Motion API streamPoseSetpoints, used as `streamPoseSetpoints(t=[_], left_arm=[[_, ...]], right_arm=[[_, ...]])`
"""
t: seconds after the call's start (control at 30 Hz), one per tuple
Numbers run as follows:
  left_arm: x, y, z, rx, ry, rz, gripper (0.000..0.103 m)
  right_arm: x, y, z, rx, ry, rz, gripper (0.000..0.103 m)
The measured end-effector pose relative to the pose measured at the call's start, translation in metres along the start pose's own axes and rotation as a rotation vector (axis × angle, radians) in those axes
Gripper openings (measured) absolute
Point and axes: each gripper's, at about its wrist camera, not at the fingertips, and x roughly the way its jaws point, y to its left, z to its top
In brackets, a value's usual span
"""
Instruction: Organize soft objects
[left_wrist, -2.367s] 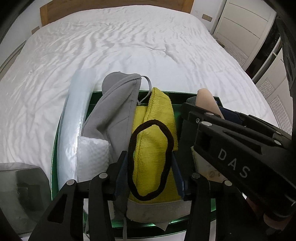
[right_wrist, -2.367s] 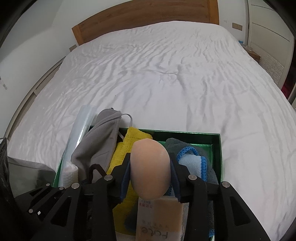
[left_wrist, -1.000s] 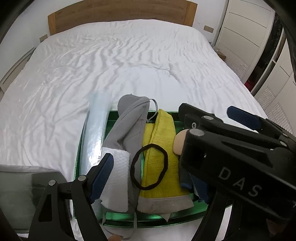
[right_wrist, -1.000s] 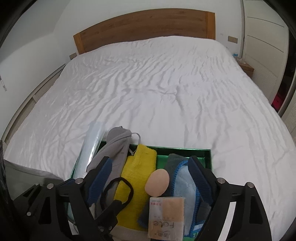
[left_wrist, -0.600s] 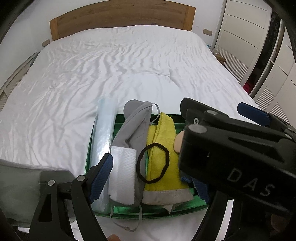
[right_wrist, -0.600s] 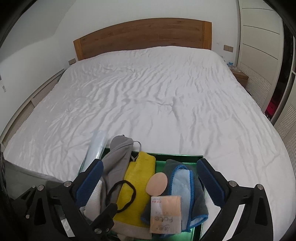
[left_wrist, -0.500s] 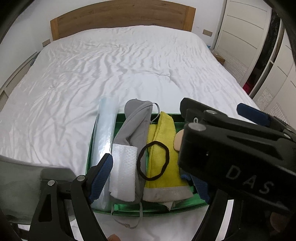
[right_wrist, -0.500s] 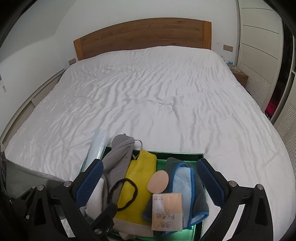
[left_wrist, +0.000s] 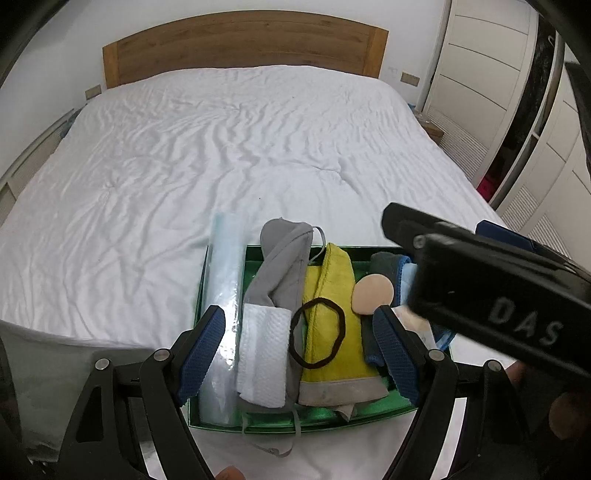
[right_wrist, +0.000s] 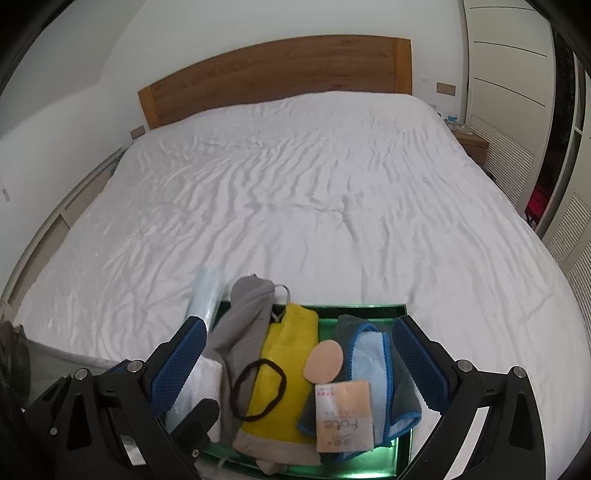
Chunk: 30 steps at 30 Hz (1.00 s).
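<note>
A green tray lies on the near edge of a white bed. It holds a clear plastic roll, a grey mask, a white pad, a yellow cloth with a black hair band on it, a beige puff, a blue-edged cloth and a beige packet. My left gripper is open and empty above the tray. My right gripper is open and empty too.
The white bed stretches to a wooden headboard. White wardrobe doors stand on the right. The right gripper's black body crosses the left wrist view on the right.
Both grippers let go, the left of the hair band and the right of the puff, opened wide and drew back up from the tray. The puff and band now lie in the tray.
</note>
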Motion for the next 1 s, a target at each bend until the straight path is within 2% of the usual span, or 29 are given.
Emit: streamPoseSetpoints(t=[0.03,0.07,0.13,0.27,0.53,0.77,1.0], left_arm=[[-0.001,0.0,0.001,0.009,-0.001,0.013,0.079],[-0.002,0.001,0.002,0.013,-0.002,0.02,0.087],[-0.005,0.003,0.003,0.009,-0.009,0.031,0.091],[-0.009,-0.002,0.003,0.02,-0.008,0.032,0.091],[-0.011,-0.013,-0.01,0.052,0.009,0.048,0.091],[-0.025,-0.012,-0.021,0.059,-0.012,0.045,0.091],[-0.05,-0.011,-0.036,0.055,-0.023,0.011,0.091]], right_arm=[[-0.001,0.0,-0.001,0.003,-0.002,0.001,0.103],[-0.003,-0.001,-0.001,0.006,-0.005,0.002,0.103],[-0.009,-0.002,-0.002,0.009,-0.011,0.001,0.103],[-0.021,-0.008,-0.004,0.013,-0.019,0.004,0.103],[-0.04,-0.024,-0.009,0.046,-0.01,0.066,0.103],[-0.06,-0.017,-0.02,0.013,-0.039,0.041,0.103],[-0.099,-0.014,-0.044,0.004,-0.071,-0.016,0.103]])
